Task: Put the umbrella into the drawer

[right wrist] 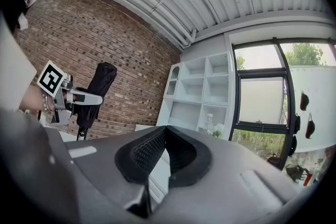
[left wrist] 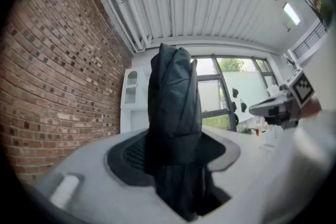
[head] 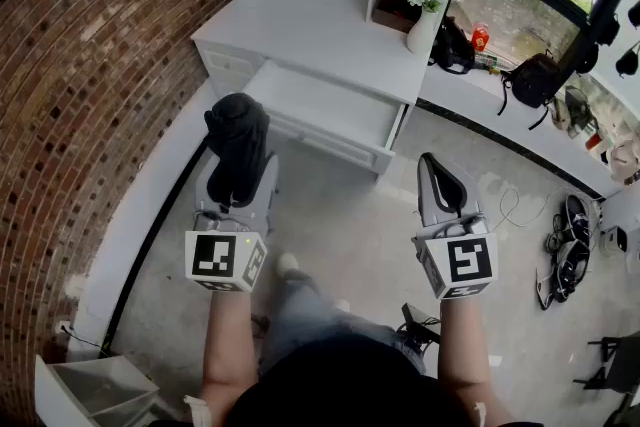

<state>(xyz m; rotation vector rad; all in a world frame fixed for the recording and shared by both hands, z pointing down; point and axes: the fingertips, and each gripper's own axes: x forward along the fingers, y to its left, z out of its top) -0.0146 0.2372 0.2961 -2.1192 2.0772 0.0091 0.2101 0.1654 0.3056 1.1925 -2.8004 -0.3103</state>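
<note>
Head view: I'm mid-carry, my left hand-held gripper [head: 238,177] grasping the one folded black umbrella [head: 238,137] just short of the single open drawer [head: 325,105], so next I'd reach forward over that drawer and lower it in. Left gripper view: the jaws clamp the umbrella, standing upright. Right gripper view: my right hand-held gripper [right wrist: 165,147], the second of two, is clenched on nothing, also short of the drawer.

You had two grippers, the left gripper [left wrist: 173,147] and the right gripper [head: 437,180], one umbrella [head: 238,150], one drawer [head: 320,105] and one vase [head: 421,33].
</note>
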